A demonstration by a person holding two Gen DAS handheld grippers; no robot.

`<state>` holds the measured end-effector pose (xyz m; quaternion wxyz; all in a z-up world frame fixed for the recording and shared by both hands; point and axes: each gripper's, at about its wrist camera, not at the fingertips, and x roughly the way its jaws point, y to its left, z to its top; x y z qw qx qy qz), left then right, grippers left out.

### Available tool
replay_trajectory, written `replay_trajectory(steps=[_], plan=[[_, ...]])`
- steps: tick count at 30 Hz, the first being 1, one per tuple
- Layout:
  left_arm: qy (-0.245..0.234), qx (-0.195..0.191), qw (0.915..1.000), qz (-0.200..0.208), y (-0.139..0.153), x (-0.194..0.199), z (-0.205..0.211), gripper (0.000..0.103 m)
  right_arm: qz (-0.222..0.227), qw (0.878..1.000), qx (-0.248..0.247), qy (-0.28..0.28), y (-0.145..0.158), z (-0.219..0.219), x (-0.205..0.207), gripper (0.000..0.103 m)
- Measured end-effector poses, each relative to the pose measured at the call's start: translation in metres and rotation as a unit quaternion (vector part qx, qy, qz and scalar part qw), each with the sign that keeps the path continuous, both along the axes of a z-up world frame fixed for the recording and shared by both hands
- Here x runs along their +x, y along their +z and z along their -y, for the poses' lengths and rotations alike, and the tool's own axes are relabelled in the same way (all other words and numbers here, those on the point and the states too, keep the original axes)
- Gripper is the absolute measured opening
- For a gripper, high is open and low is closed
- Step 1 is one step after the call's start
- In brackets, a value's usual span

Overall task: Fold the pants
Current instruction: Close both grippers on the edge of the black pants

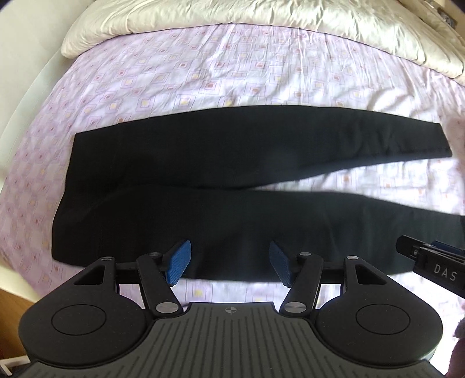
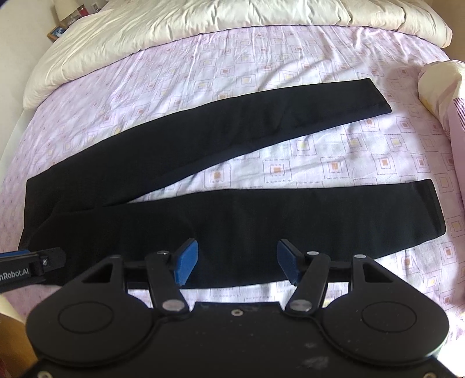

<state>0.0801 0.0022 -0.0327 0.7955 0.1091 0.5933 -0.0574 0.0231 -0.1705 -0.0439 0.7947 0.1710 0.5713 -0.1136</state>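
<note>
No fold is made yet: the black pants point(image 2: 203, 186) lie flat, legs splayed, ahead of the left tool point(image 1: 229, 263) and right tool point(image 2: 237, 261), both spread and empty.

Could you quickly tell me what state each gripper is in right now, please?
Left gripper: open, holding nothing, over the near edge of the pants.
Right gripper: open, holding nothing, over the near leg.

A bed point(image 2: 319, 162) in lilac square-patterned sheet, cream duvet point(image 2: 203, 23) bunched at its far side, brightly lit.
</note>
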Motion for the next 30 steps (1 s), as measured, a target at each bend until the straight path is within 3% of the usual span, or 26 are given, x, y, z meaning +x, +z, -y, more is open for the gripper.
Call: replay_trajectory(steps=[6,11,13,19,25,30], plan=[[0.0,-0.003,1.0,-0.006,-0.01,0.034,0.004,0.058,0.024,0.999,0.001,0.031,-0.009,0.012,0.034,0.064],[0.032,-0.017,0.9993,-0.001,-0.02,0.072,0.0,0.042,0.076,0.989,-0.04,0.12,-0.015,0.019,0.083,0.064],[0.046,-0.019,0.9988,-0.007,-0.028,0.087,-0.002,0.04,0.08,0.982,-0.064,0.16,-0.022,0.02,0.107,0.064],[0.077,-0.022,0.9966,-0.02,-0.045,0.119,-0.008,0.034,0.078,0.952,-0.091,0.283,-0.054,0.023,0.179,0.064],[0.095,-0.014,0.9945,-0.042,-0.065,0.142,-0.015,0.034,0.068,0.914,-0.074,0.393,-0.09,0.025,0.235,0.064],[0.106,-0.019,0.9931,-0.048,-0.079,0.155,-0.021,0.034,0.042,0.87,-0.047,0.49,-0.12,0.022,0.267,0.064]])
